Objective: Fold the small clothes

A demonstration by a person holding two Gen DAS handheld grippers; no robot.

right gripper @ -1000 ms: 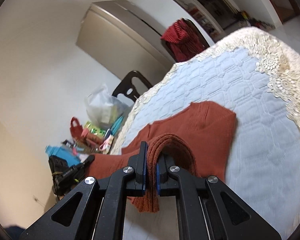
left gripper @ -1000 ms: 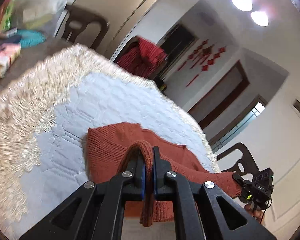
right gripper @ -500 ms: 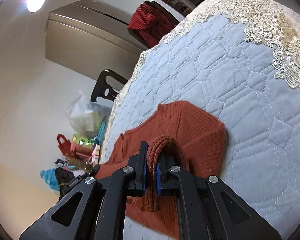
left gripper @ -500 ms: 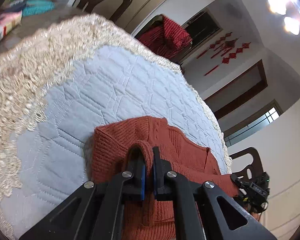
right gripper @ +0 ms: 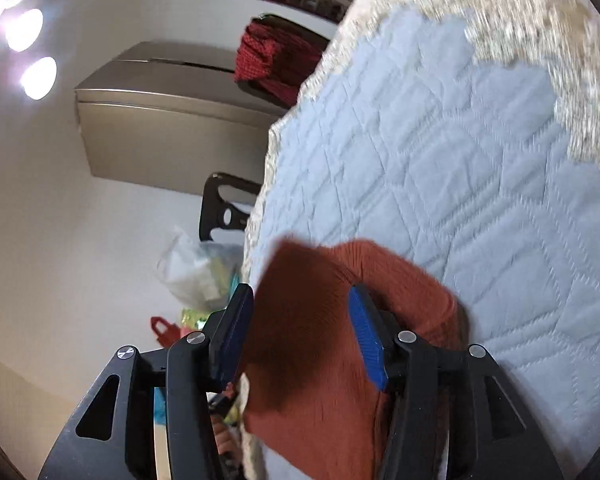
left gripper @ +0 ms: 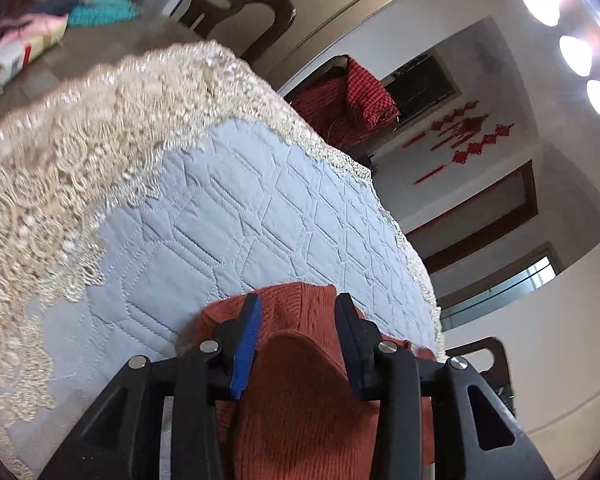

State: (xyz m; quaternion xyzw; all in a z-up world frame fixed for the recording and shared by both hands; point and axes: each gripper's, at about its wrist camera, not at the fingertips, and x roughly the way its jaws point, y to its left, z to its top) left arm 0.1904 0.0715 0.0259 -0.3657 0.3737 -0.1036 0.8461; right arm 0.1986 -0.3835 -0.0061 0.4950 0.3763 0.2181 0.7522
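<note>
With both sets of jaws spread, rust sweater [left gripper: 300,408] lies loose on the quilted cloth [left gripper: 260,216].
Left gripper [left gripper: 298,320] and right gripper [right gripper: 300,316] straddle knit folds; lace border [left gripper: 68,152], dark chair [left gripper: 236,12], red garment [right gripper: 272,60] beyond.

Sweater [left gripper: 300,412]: rust-orange, fine ribbed knit. Worktop cover [left gripper: 260,216]: pale blue-grey, stitched hexagon quilting; border cream lace [left gripper: 68,152], floral openwork. Left gripper [left gripper: 298,344] and right gripper [right gripper: 302,334]: black frames, blue pads, silver screws. Far chair cloth [left gripper: 348,108]: red, small dark check. Wall ornaments [left gripper: 468,140]: red knots. Far left: teal and pink items [left gripper: 60,16].
</note>
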